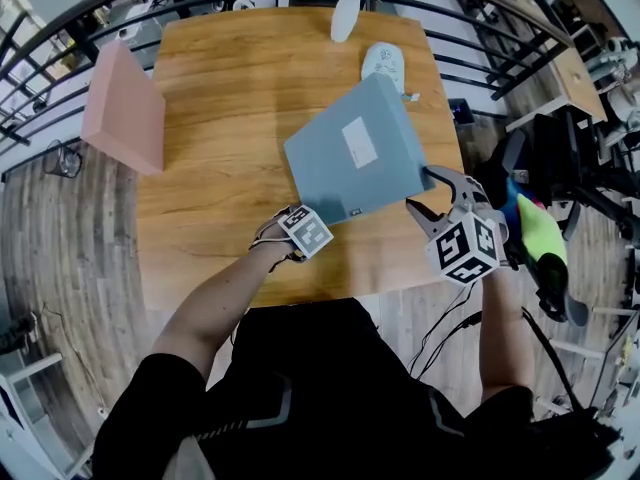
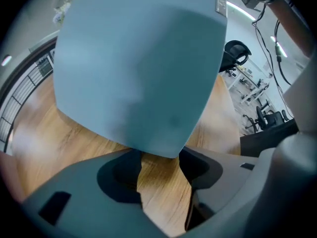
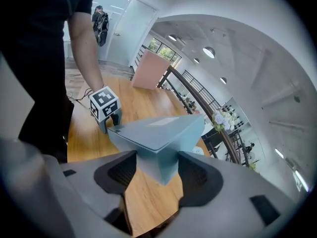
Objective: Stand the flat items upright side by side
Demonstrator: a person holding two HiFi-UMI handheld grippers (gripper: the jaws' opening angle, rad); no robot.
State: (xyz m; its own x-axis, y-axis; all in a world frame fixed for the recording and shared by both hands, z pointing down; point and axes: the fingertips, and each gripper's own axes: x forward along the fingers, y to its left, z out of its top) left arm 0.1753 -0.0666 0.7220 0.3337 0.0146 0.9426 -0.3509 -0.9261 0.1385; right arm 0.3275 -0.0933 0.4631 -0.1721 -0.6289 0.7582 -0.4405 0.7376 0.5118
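Wooden bench [image 1: 220, 78] on plank floor [image 1: 60, 268], black railing [image 3: 198, 90] behind; pink box [image 1: 125, 108] upright at the bench's left edge. Blue-grey box [image 1: 355, 153] tilted over the centre, left claw [image 2: 159, 162] and right claw [image 3: 154, 167] each clamped on a near corner.

Blue-grey box [image 1: 352, 154] — pink box [image 1: 124, 110], seemingly plain
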